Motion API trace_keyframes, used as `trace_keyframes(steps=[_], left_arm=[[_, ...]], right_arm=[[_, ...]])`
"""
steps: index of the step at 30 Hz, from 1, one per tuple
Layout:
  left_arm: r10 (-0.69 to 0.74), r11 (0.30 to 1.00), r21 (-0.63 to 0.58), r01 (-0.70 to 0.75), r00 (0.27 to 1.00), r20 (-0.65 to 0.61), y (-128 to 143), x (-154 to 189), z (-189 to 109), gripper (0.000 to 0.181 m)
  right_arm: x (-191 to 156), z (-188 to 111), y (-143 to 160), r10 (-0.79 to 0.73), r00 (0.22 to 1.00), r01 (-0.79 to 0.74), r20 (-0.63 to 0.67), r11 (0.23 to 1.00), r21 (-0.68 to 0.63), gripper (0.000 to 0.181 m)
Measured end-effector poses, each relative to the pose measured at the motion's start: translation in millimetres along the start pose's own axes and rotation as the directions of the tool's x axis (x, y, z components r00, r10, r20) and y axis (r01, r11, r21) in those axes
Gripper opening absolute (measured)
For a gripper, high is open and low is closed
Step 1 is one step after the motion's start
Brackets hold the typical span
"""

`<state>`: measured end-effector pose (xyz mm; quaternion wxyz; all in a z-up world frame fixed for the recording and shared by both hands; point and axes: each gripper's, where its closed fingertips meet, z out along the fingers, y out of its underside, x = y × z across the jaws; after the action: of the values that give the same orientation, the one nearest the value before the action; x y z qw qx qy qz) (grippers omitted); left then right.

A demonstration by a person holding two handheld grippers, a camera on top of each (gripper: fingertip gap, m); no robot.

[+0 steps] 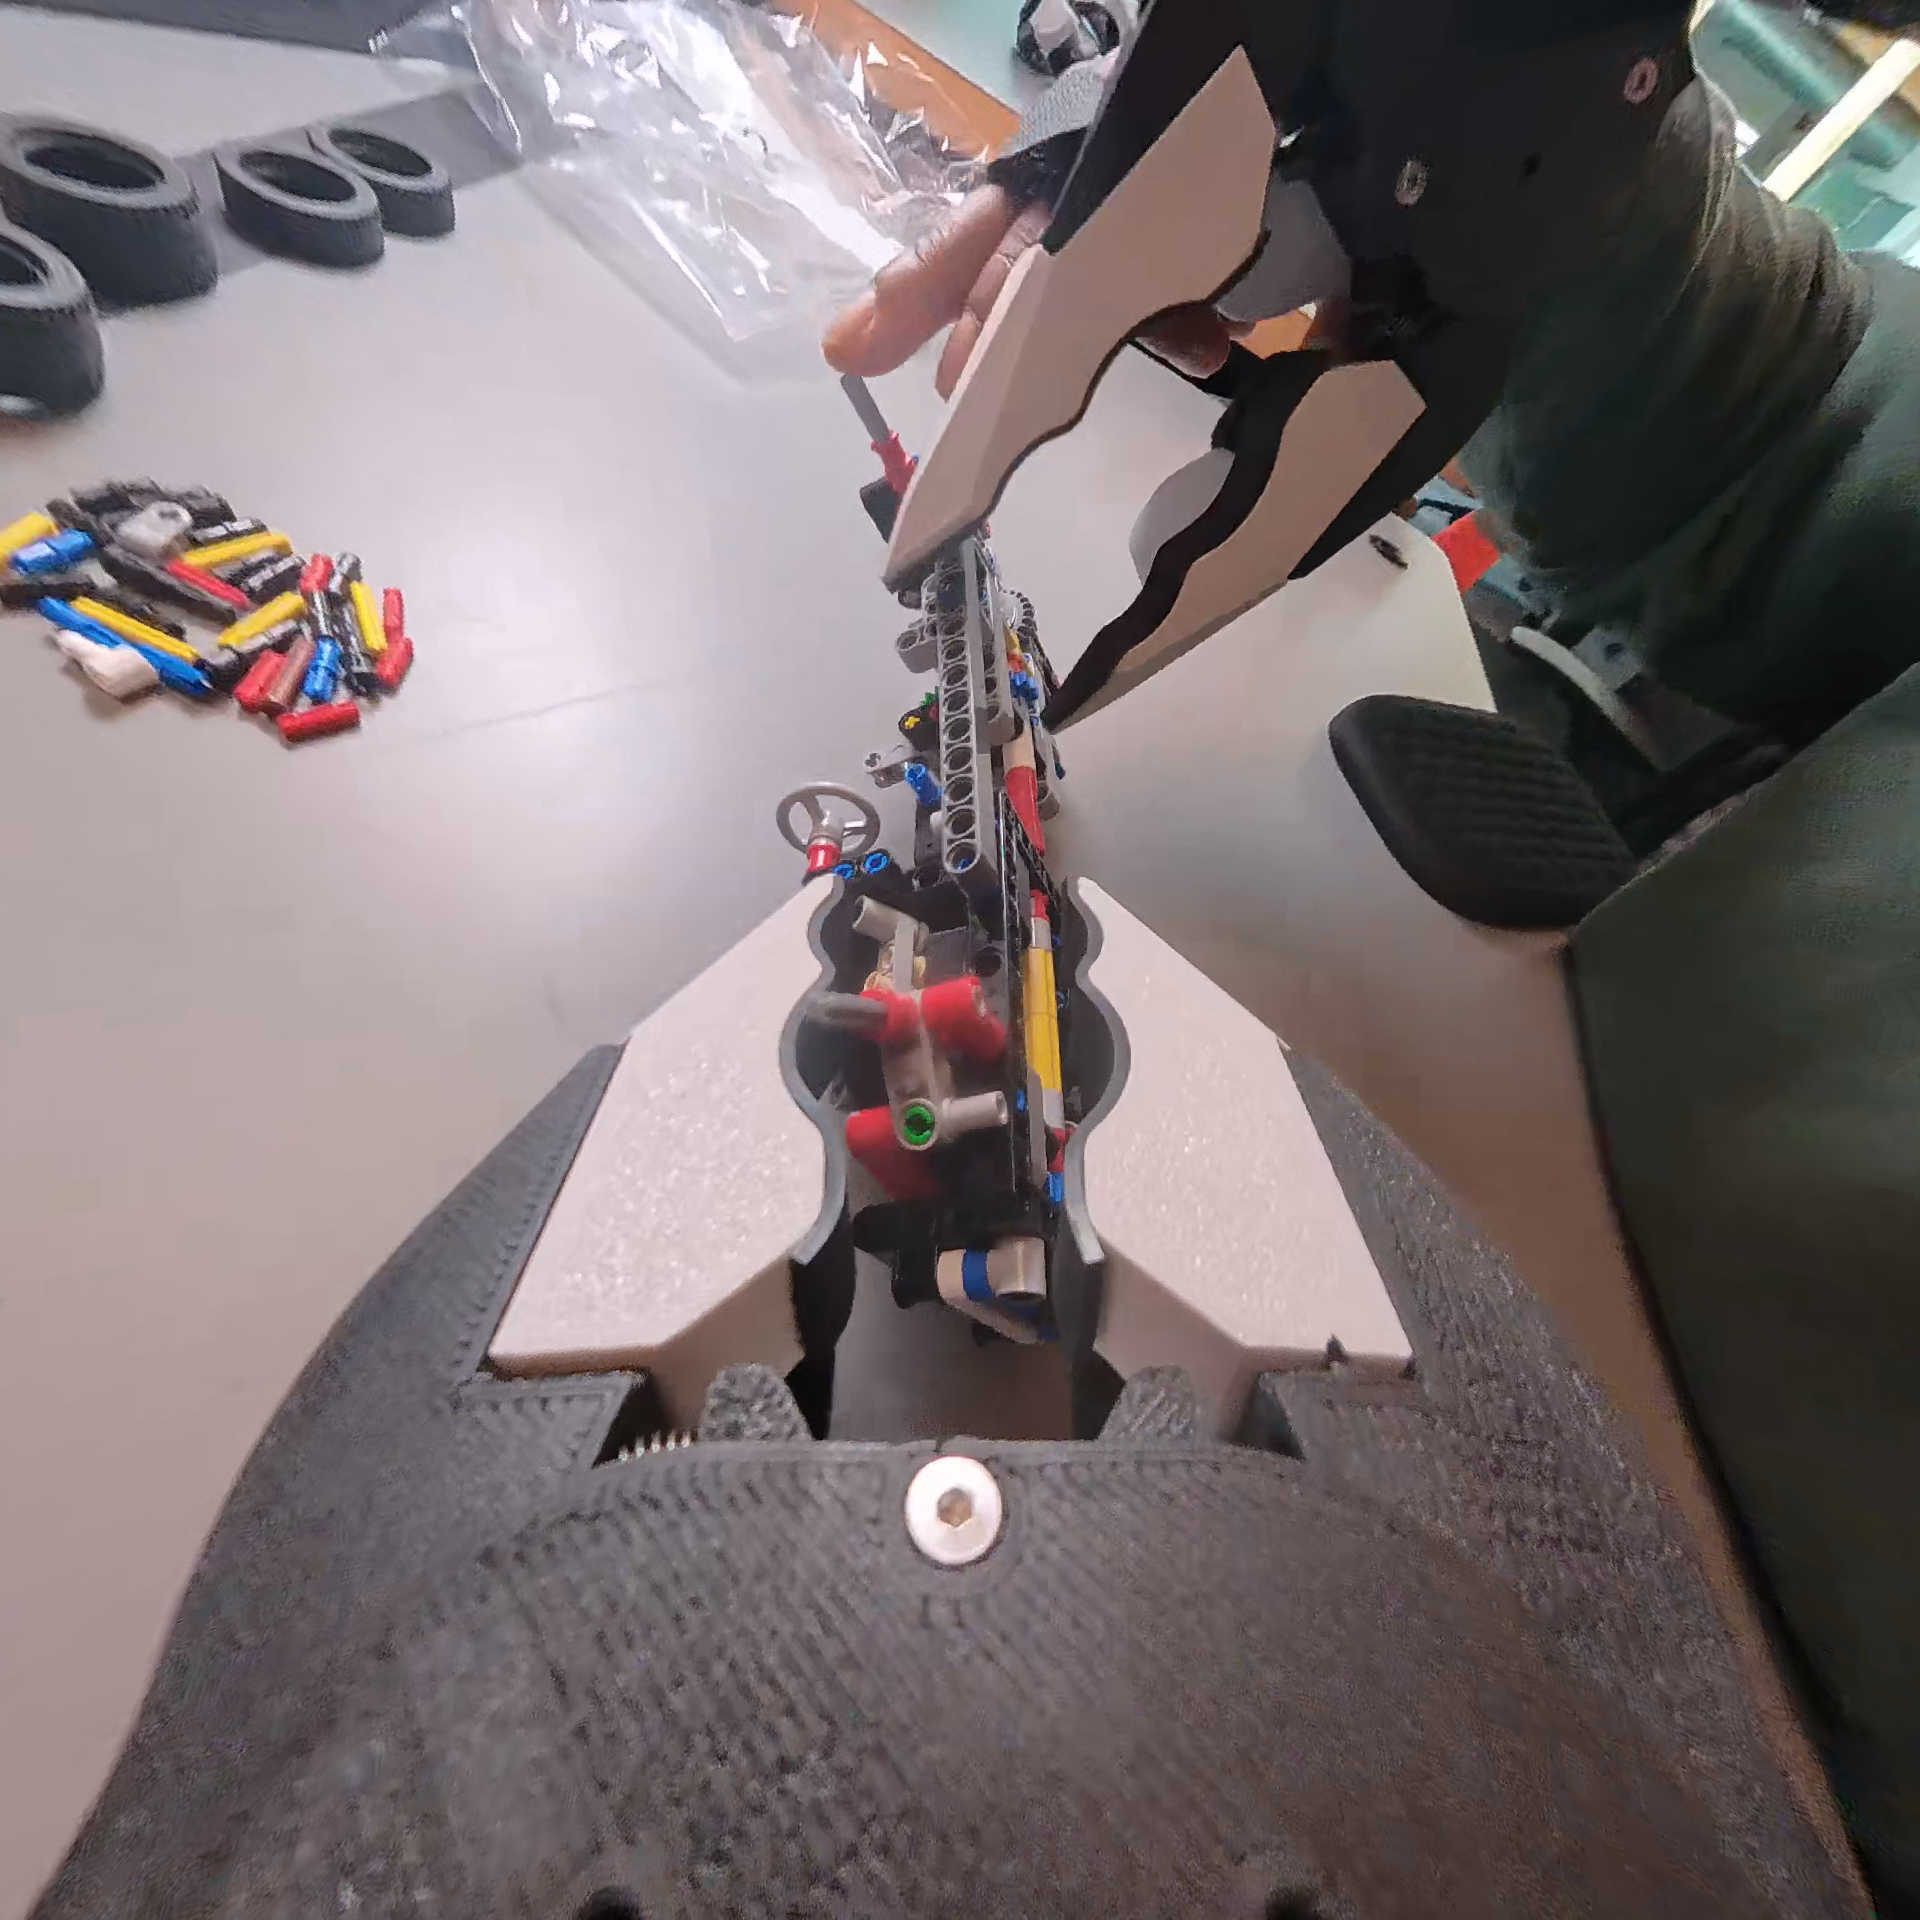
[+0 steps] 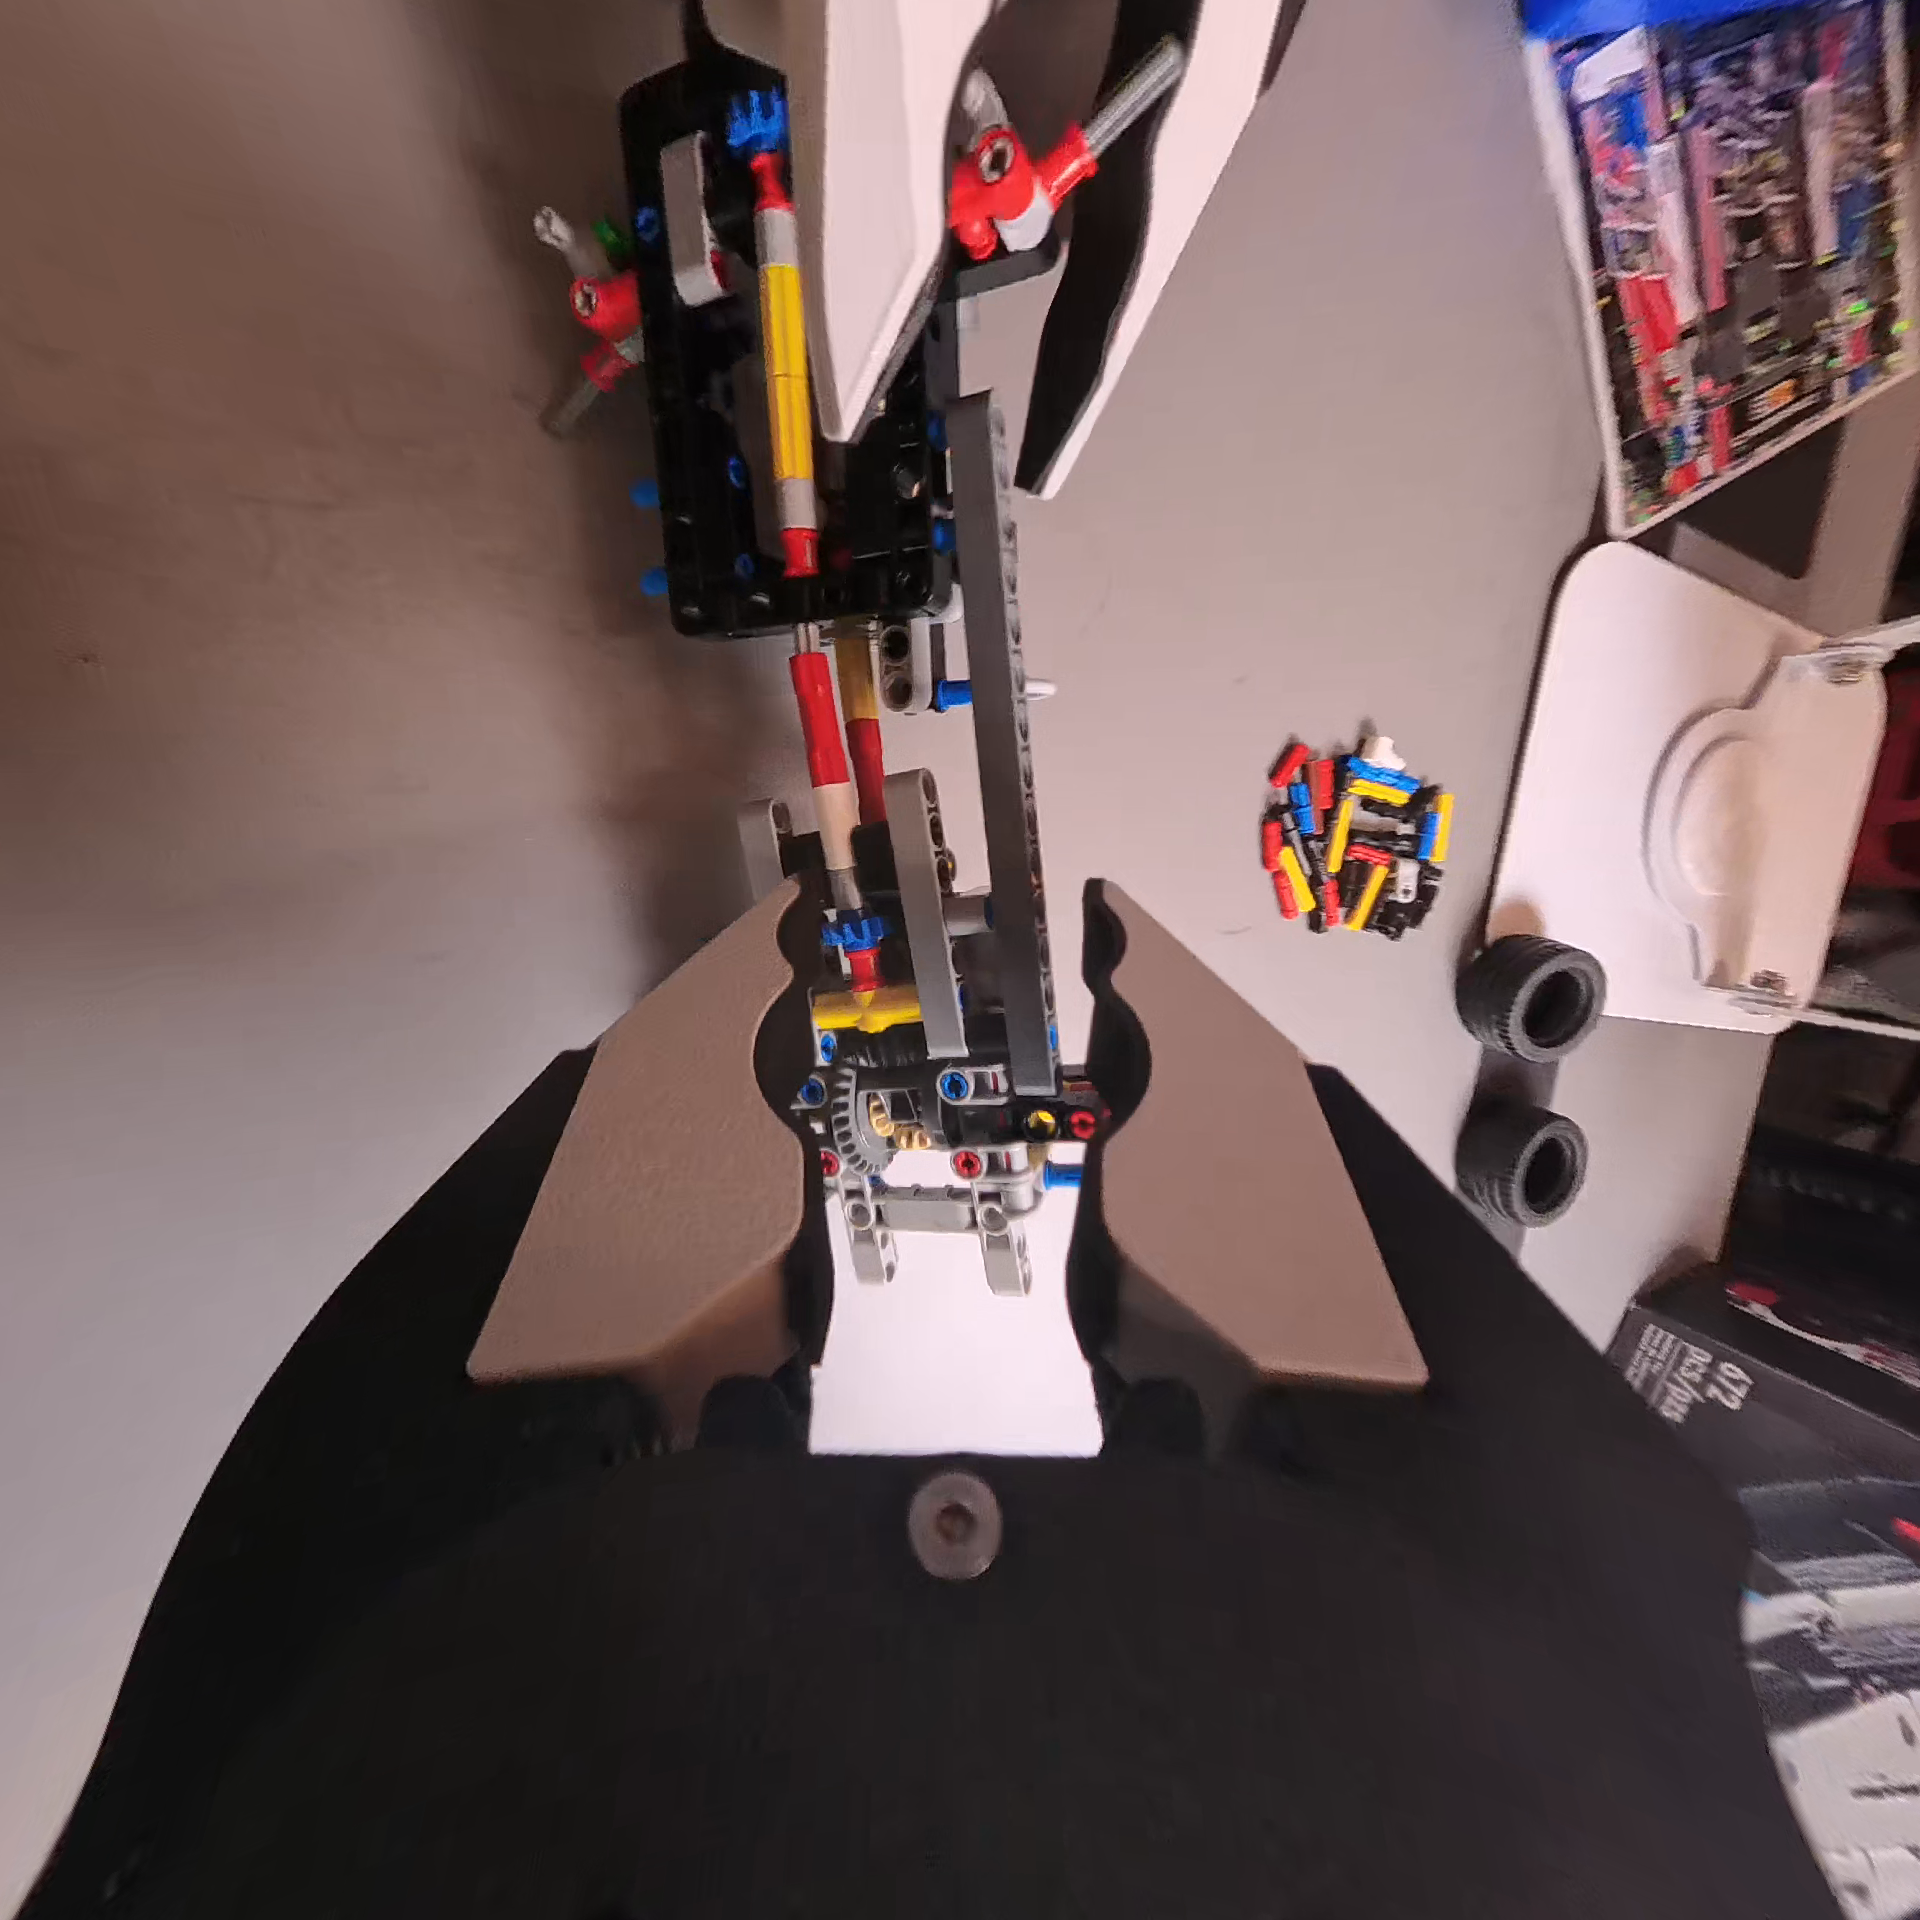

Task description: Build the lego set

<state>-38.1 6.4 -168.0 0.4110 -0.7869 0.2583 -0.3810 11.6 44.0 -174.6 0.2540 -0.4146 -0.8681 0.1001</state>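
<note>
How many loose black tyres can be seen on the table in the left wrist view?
4, all at the table's far left: one at the back, one cut by the frame edge, and two side by side, and. More may lie out of frame.

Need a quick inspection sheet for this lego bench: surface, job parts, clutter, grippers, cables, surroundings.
Surface: pale grey table, bare between items.
Job's things: long lego chassis held off the table between both grippers; heap of small loose pieces; black tyres at the table's edge.
Clutter: crumpled clear plastic bag; printed instruction booklet; white lidded box.
Grippers: left hand-held gripper shut on the chassis's near end; right hand-held gripper around the gear end, right finger apart from it, grip unclear.
Cables: nothing seen.
Surroundings: black chair armrest; a person's dark green sleeve.
</note>
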Motion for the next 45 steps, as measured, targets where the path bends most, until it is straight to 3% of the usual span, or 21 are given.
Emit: trace_keyframes(steps=[4,7,10,12,16,19,23,30,34,45], left_arm=[[-0.092,0.996,-0.014,0.092,0.994,-0.063,-1,-3,3,0.042],[-0.080,0.996,-0.042,0.078,0.994,-0.067,-2,-4,-1,0.060],[0.042,0.997,-0.056,-0.043,0.999,-0.020,-12,-2,-15,0.062],[0.167,0.979,-0.126,-0.163,0.986,0.022,-16,3,-21,0.064],[0.367,0.856,-0.384,-0.347,0.930,-0.023,-1,21,-7,0.070],[0.485,0.688,-0.582,-0.434,0.871,-0.076,27,13,2,0.076],[0.508,0.608,-0.661,-0.440,0.855,-0.102,45,5,4,0.082],[0.518,0.670,-0.602,-0.435,0.854,-0.041,42,4,9,0.082],[0.511,0.713,-0.566,-0.415,0.860,0.013,40,1,9,0.082],[0.428,0.837,-0.451,-0.310,0.884,0.188,39,-2,4,0.079]], right_arm=[[-4,6,5,0.013,0.998,-0.011,0.069,1.000,-0.024,0.041],[-13,8,10,0.072,0.983,-0.063,0.171,0.997,-0.054,0.041],[-21,9,13,0.123,0.958,-0.112,0.258,0.992,-0.057,0.040],[-24,9,11,0.156,0.944,-0.153,0.291,0.988,-0.032,0.040],[-26,9,5,0.260,0.908,-0.263,0.329,0.964,-0.037,0.039],[-27,10,2,0.304,0.893,-0.315,0.333,0.949,-0.023,0.039],[-30,8,1,0.329,0.895,-0.344,0.302,0.939,-0.003,0.039],[-28,14,-32,0.210,0.955,-0.240,0.209,0.962,0.131,0.070],[-27,32,-44,0.178,0.966,-0.201,0.189,0.973,0.113,0.079],[-18,41,-52,0.202,0.967,-0.221,0.157,0.968,0.116,0.072]])
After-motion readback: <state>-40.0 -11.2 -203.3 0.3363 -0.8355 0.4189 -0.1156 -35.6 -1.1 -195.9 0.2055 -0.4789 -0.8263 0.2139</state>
